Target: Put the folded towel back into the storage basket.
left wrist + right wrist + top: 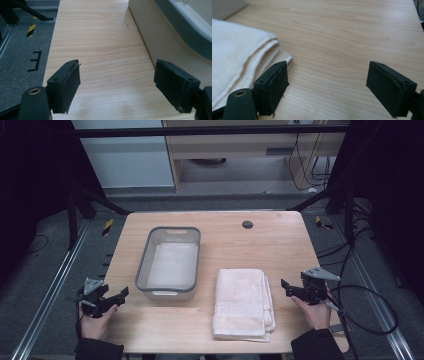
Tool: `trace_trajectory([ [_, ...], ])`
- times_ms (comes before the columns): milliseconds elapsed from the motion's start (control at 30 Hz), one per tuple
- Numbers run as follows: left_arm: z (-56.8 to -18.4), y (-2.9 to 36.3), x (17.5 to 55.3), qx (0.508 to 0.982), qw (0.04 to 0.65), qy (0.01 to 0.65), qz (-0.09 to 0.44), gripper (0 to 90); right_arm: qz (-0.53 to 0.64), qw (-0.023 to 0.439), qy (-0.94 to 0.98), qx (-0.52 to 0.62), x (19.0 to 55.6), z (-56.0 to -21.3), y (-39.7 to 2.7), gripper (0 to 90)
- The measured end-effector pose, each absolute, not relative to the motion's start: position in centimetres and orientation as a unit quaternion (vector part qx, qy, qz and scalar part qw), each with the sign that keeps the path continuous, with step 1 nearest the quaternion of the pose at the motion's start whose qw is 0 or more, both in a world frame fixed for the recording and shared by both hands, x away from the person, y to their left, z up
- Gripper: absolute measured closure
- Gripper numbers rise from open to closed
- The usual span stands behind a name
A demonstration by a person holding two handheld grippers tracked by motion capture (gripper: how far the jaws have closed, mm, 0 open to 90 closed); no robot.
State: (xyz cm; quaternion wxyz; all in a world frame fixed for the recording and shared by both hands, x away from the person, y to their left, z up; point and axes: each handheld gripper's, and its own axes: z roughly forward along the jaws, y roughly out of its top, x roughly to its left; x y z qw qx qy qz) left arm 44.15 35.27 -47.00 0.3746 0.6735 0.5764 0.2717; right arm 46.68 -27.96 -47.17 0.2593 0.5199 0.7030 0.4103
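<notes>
A light wooden table (280,245) is standing on grey carpet inside a dark metal frame. In the high view a grey-rimmed basin (170,262) is sitting left of centre, and a folded cream towel (242,302) is lying just right of it, near the front edge. The left gripper (120,293) is hovering at the near left, jaws spread wide and holding nothing. The right gripper (285,287) is hanging just right of the towel, jaws likewise spread and empty.

In the left gripper view the basin (160,37) wall is standing just beside the right-hand jaw, apart from it.

In the right gripper view the towel (234,52) is showing stacked folds at its edge. Judgement: it is light, soft and limp, not fragile; a pinch across all the layers at a folded corner should be keeping it from unfolding.
</notes>
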Motion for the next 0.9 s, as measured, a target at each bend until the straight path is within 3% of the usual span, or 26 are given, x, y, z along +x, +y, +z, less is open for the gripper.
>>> trace_trajectory([
  [333,-45.1,34.8,43.1,0.659,0.405,0.574,0.269,28.5,0.417,0.263,0.703,0.512,46.0,-46.2,-27.9,19.9],
  [900,-43.2,33.5,42.7,0.664,0.429,0.554,0.262,31.2,0.437,0.264,0.702,0.496,46.0,-44.5,-27.5,22.6],
])
